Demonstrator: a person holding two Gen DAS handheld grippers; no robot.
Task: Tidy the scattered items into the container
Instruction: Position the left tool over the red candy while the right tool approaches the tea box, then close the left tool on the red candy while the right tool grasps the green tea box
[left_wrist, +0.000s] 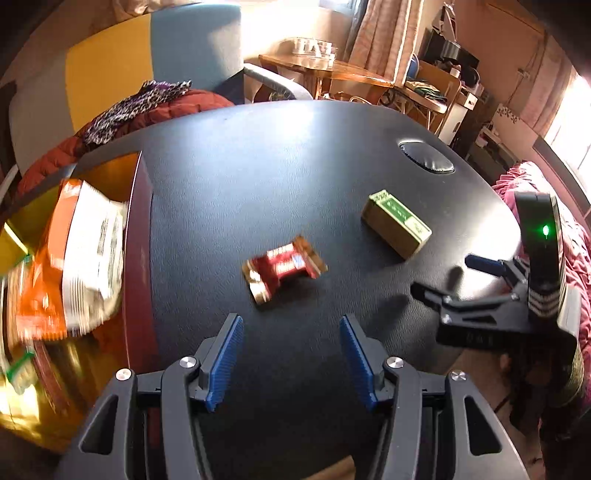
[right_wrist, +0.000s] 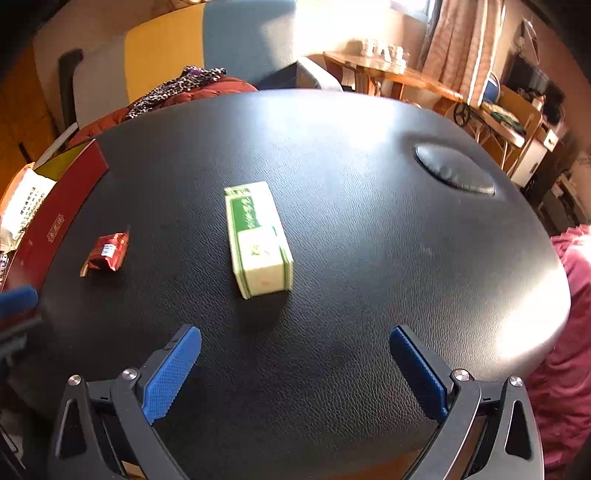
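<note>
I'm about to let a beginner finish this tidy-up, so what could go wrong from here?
1. The red snack wrapper lies flat on the black table; the open left claw may slide over it or crush it.
2. The green-and-white box lies at an angle to the open right claw; a corner grip could let it twist out.
3. The red container already holds a tall orange bag; new items could catch on it.

Black table (right_wrist: 332, 166); red jacket (left_wrist: 177, 107) behind; wooden desk (left_wrist: 332, 70).

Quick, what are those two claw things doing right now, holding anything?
Left gripper: open, holding nothing.
Right gripper: open wide, holding nothing.
</note>
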